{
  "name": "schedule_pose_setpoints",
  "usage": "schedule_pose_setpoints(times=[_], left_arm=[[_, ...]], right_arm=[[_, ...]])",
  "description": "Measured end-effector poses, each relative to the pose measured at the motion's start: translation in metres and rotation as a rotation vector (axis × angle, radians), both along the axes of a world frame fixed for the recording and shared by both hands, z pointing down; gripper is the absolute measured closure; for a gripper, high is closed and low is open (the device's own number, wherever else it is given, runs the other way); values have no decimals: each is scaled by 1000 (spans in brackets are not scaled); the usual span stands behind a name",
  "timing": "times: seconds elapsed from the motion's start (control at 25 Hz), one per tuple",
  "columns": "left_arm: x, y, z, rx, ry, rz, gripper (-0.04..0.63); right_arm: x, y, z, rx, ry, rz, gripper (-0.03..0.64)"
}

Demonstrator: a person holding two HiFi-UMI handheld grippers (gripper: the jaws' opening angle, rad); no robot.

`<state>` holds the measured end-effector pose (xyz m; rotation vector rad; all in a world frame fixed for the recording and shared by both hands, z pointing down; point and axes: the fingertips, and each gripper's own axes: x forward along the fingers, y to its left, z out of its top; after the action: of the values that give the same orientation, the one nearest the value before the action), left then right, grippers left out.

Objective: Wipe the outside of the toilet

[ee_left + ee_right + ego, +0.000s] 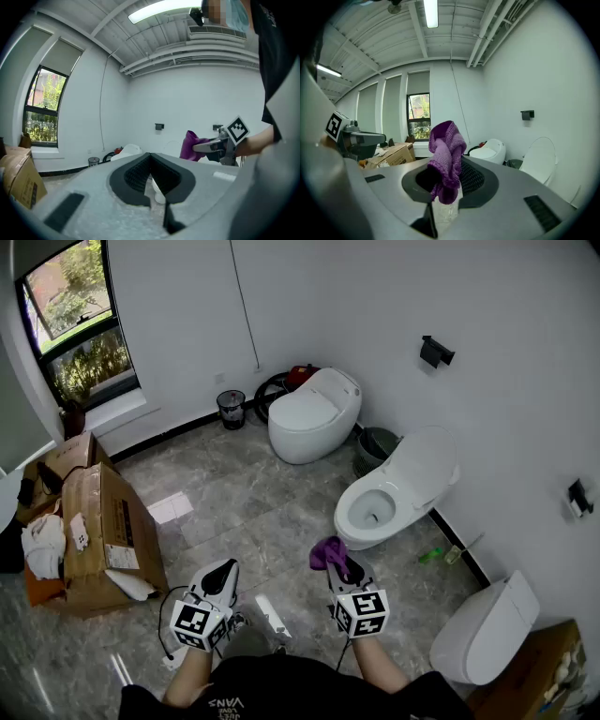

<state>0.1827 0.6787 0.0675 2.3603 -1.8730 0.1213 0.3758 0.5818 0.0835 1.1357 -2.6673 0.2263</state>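
Observation:
A white toilet point(353, 524) with its lid raised stands against the right wall, just ahead of my right gripper point(336, 563). That gripper is shut on a purple cloth point(326, 551), which bunches up above the jaws in the right gripper view point(447, 145). The raised lid point(539, 161) shows at the right there. My left gripper point(225, 568) hovers over the floor to the left, jaws together with nothing between them point(150, 157). From the left gripper view the purple cloth point(190, 145) and right gripper point(220, 145) appear to the right.
A second white toilet point(314, 413) with closed lid stands further back, a third point(483, 629) at the lower right. Cardboard boxes point(103, 531) sit on the left. A small black bin point(231, 409) and a green bin point(375, 448) stand by the walls.

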Motion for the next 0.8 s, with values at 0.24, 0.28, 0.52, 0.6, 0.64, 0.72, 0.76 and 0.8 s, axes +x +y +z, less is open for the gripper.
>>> schedule_pose_setpoints(times=[0.24, 0.28, 0.52, 0.6, 0.64, 0.72, 0.76, 0.8], left_arm=[[-10, -27, 0, 2, 23, 0, 589], [-14, -33, 2, 3, 24, 4, 589], [-52, -83, 13, -7, 45, 39, 589], [-68, -104, 14, -11, 53, 58, 589], [-77, -115, 14, -13, 56, 70, 589], [-96, -140, 12, -16, 60, 98, 589], [-106, -153, 12, -19, 59, 112, 589], [-115, -167, 12, -23, 57, 125, 589]], right_arm=[[-15, -26, 0, -25, -53, -20, 528], [-18, -32, 1, -26, -52, -16, 528], [-53, -78, 8, -36, -50, 22, 528], [-68, -96, 9, -40, -37, 39, 528], [-75, -105, 9, -42, -30, 48, 528], [-92, -124, 9, -45, -17, 63, 528], [-100, -135, 9, -47, -13, 73, 528], [-108, -146, 9, -49, -10, 86, 528]])
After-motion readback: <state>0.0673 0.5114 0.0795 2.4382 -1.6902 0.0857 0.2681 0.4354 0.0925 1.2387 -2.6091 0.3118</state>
